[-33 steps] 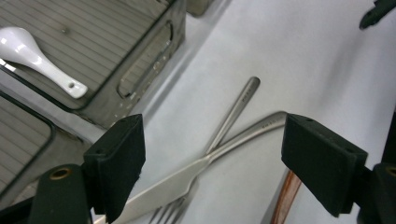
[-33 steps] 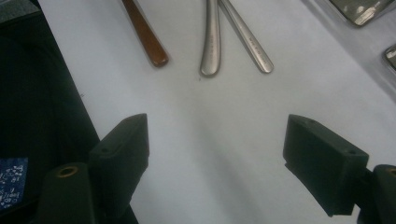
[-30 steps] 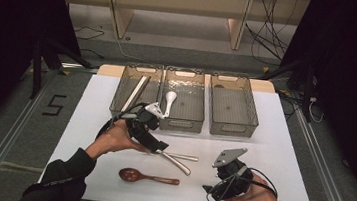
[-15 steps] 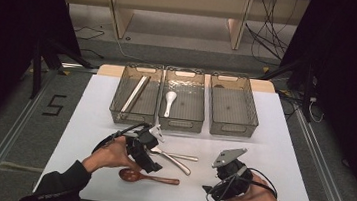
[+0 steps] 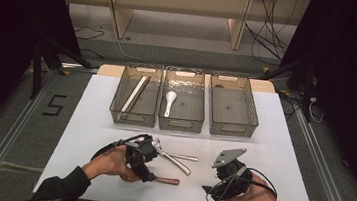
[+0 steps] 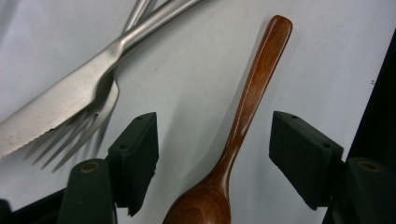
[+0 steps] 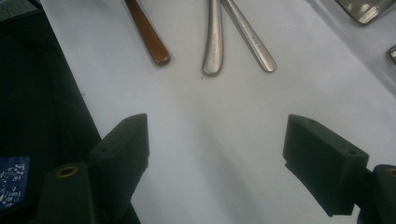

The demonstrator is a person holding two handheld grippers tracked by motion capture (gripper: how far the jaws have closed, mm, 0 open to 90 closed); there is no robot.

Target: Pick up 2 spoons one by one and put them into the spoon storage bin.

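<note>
Left tool: a chunky black body, and a black cable loops off its back in an arc toward the wrist. A dark sleeve covers the left forearm. Right tool: black too, topped by a grey three-cornered plate, with thin black cables curling round the hand. Up close, both tools show blocky, matte dark pads with small screw holes, and round brass-coloured fittings, perhaps bushings, at the jaw bases.
</note>
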